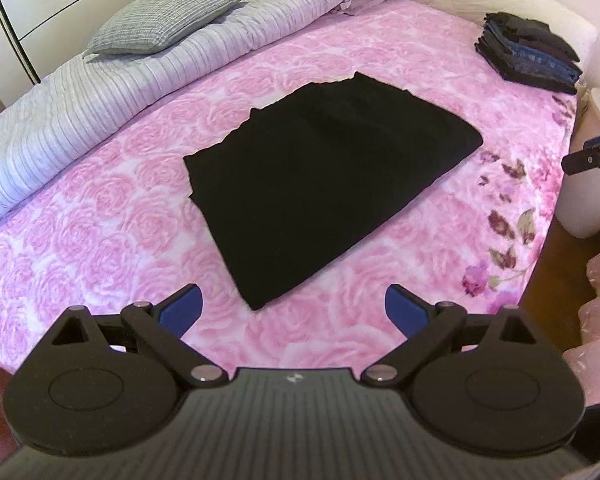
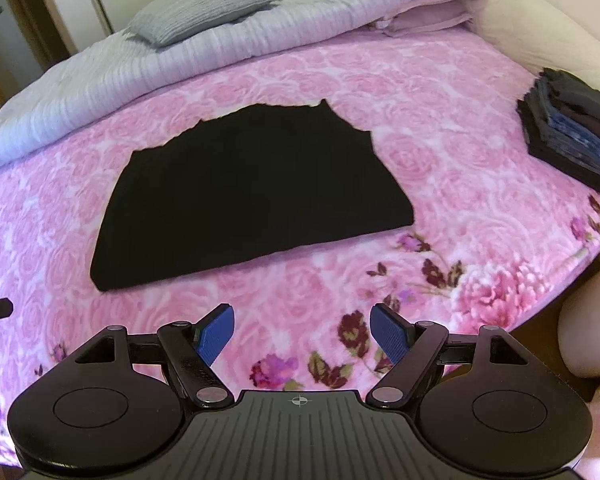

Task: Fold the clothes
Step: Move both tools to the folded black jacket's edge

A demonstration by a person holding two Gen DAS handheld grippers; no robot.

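Note:
A black garment lies folded flat in a rough rectangle on the pink rose-patterned blanket. My left gripper hovers over the blanket just short of the garment's near corner, its blue pads wide apart with nothing between them. My right gripper stands open above the flowered border of the blanket, a little way from the garment's near edge, and it holds nothing. A dark part of the right gripper shows at the right edge of the left wrist view.
A stack of folded dark and denim clothes sits at the far right corner of the bed. A bunched pale striped duvet with a grey pillow lines the far side. The bed's edge drops off at right.

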